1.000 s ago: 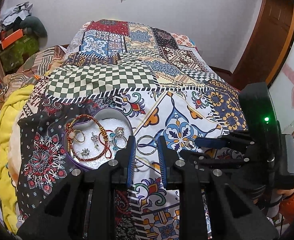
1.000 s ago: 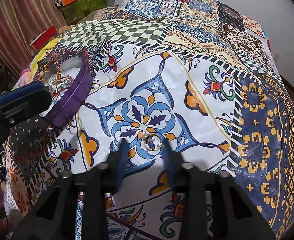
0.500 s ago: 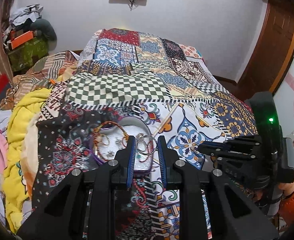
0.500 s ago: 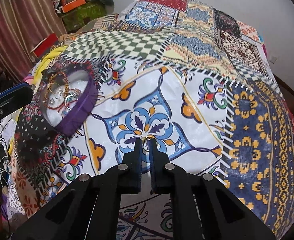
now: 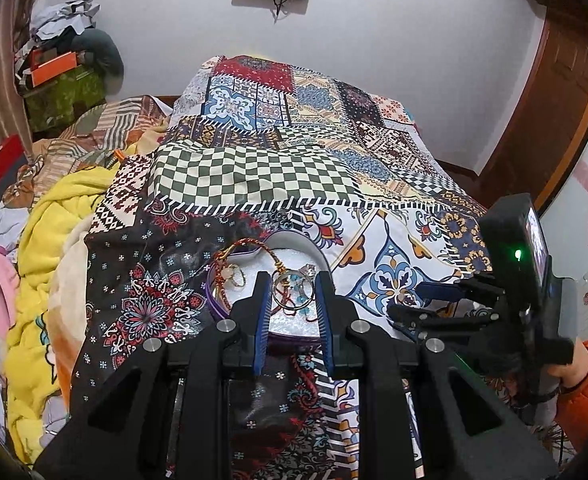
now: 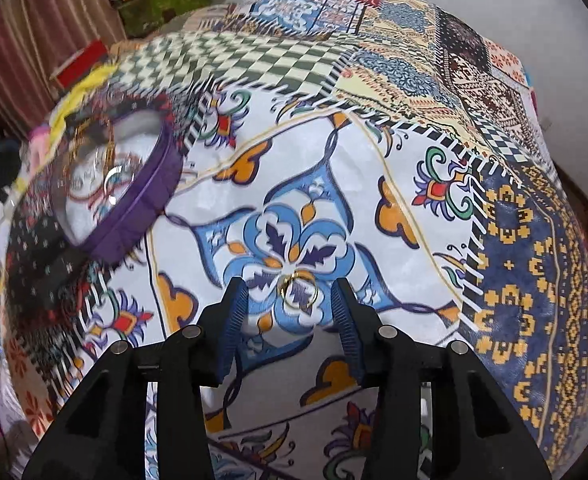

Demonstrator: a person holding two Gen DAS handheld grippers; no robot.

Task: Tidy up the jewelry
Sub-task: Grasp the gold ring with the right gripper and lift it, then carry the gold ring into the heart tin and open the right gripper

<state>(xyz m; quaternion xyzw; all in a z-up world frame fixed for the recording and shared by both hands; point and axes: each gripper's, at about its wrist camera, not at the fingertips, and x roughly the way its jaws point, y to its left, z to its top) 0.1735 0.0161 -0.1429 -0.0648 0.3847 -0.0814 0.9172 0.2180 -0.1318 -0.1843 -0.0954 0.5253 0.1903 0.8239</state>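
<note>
Roughly midway, by the look of it. Left side first: the purple heart-shaped box sits on the patchwork bedspread, its white sparkly lining already carrying a red-and-gold cord bracelet, small gold rings and a clear-stone piece. The left tongs hang over the box, blue ribbed pads moderately apart, with a thin silver hoop between them; whether the pads touch the hoop or it has dropped free, I cannot tell. Bluish beads lie just under it.

Further right, the right tongs stand wide, straddling a thin gold ring that lies flat on the blue flower motif of the glossy, smooth-printed spread, well apart from the box. Nothing is gripped there. Judging from this, that ring is the one loose piece in view left to collect; its thin wire and flat lie on soft fabric likely make the pinch fiddly.
</note>
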